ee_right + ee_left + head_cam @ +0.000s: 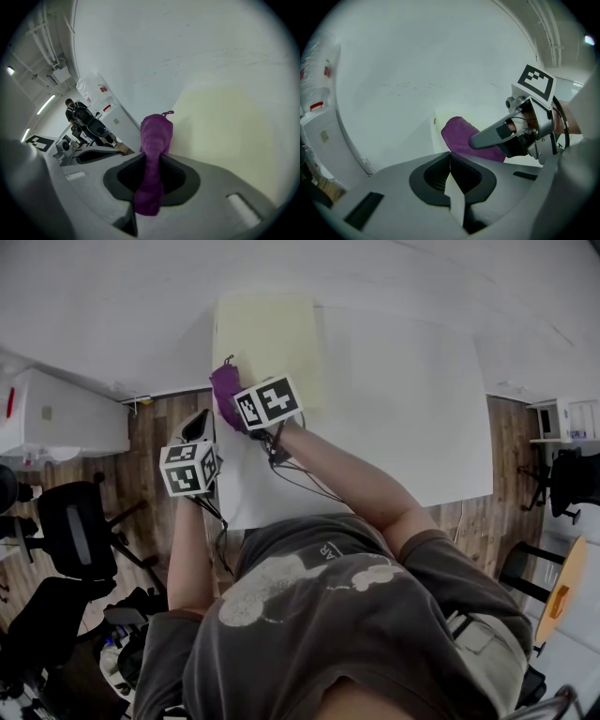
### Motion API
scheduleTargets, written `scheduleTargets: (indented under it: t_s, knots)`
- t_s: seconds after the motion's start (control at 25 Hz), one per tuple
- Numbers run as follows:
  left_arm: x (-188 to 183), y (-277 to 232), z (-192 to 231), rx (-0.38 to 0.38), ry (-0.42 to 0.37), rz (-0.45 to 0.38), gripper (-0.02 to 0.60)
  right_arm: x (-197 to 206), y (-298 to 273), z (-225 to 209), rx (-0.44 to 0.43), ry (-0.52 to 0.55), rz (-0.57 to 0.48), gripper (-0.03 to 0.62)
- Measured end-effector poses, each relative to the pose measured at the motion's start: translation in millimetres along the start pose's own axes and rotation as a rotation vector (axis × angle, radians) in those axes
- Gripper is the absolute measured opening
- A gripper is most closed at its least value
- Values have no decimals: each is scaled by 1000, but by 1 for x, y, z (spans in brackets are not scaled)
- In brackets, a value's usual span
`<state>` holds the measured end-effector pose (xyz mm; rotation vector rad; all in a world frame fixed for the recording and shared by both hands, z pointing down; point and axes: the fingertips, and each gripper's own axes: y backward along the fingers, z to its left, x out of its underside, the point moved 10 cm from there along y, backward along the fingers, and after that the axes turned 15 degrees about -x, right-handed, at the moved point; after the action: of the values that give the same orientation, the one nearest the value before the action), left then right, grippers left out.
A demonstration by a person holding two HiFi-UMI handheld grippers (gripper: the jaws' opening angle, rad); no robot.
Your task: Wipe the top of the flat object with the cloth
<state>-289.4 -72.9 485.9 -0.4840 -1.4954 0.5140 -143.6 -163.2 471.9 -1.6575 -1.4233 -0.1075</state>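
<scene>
Tabletop (403, 399) holds one yellow sheet (267, 338); right hand-held gripper (151, 159) clamps one purple cloth (154, 136).

You can read no words or numbers here: the two marker cubes (190, 468) (268, 402) show only black-and-white squares, and the red labels (317, 106) on the white box (66, 418) are too small.

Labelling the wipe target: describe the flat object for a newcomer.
Find the large white table. In its far left corner lies a pale yellow flat rectangular mat, the tabletop's only tinted patch. The purple cloth in the right gripper is at its left edge.
</scene>
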Motion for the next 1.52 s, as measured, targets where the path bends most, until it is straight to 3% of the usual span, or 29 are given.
scheduleTargets:
  t_s: [0.76, 1.12, 1.52]
  knots:
    - [-2, -18, -23, 49, -57, 39, -5, 13, 34, -27, 40, -91, -67, 75]
    - [2, -20, -24, 52, -33, 44, -5, 23, 58, -41, 103, -59, -80, 75]
    - [4, -20, -24, 53, -28, 35, -5, 37, 86, -58, 139, -101, -126, 75]
